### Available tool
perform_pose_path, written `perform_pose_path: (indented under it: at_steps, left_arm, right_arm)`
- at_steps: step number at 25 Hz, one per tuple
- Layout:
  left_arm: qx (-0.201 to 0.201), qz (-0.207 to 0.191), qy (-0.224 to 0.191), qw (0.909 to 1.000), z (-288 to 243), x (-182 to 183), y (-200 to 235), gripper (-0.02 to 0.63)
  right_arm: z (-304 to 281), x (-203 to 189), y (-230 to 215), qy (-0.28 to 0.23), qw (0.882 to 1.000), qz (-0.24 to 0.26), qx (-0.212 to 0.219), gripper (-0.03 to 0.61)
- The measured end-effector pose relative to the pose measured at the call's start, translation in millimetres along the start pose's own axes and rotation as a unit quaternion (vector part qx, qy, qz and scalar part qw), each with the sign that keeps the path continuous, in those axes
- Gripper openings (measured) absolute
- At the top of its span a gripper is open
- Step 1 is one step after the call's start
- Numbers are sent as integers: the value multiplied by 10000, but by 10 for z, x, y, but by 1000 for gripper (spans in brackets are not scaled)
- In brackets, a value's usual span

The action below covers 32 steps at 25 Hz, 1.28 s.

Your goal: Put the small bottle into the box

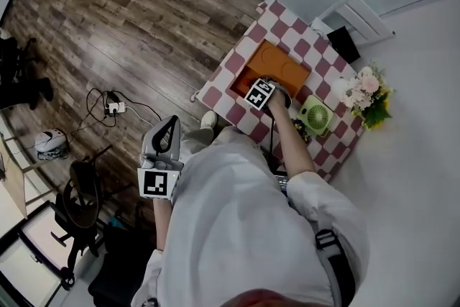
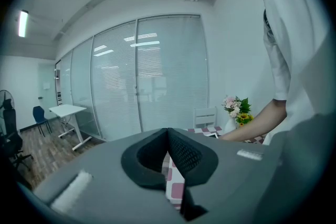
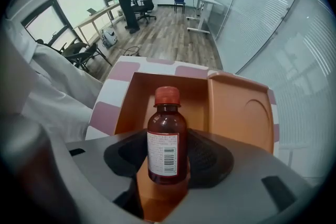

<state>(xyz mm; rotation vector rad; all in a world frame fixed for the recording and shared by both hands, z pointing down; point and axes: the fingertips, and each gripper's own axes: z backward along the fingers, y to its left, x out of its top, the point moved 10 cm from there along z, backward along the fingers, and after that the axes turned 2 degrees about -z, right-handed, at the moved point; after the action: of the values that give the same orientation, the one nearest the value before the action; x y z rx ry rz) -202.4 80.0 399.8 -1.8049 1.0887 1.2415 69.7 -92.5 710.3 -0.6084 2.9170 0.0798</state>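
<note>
A small brown bottle (image 3: 167,149) with a red cap and a white label stands upright between the jaws of my right gripper (image 3: 167,160), which is shut on it. It hangs over the open orange box (image 3: 137,93), whose lid (image 3: 242,113) lies folded out to the right. In the head view the right gripper (image 1: 262,92) is at the near edge of the box (image 1: 277,62); the bottle is hidden there. My left gripper (image 1: 164,146) is held off the table over the floor, and its jaws (image 2: 168,134) are shut on nothing.
The box sits on a table with a red-and-white checked cloth (image 1: 233,111). A small green fan (image 1: 316,116) and a vase of flowers (image 1: 368,93) stand to its right. A white chair (image 1: 356,16) is behind the table. Cables (image 1: 109,107) and an office chair (image 1: 75,205) are on the wooden floor at left.
</note>
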Motion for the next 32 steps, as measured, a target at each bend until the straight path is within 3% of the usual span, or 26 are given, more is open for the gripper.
perform_pose_path:
  at_steps: [8, 19, 29, 32]
  left_arm:
    - [255, 50, 55, 9996, 183, -109, 102, 2]
    - [-121, 145, -239, 9995, 103, -119, 361, 2]
    - [-592, 199, -462, 9970, 29, -192, 674, 2]
    - [-838, 143, -505, 9951, -41, -198, 752, 2]
  right_arm:
    - [-237, 55, 41, 389, 9989, 65, 254, 221]
    - [-374, 26, 80, 730, 9969, -224, 191, 224]
    - [65, 15, 134, 404, 9943, -983, 14, 233]
    - [266, -51, 145, 8, 9911, -1330, -10, 227]
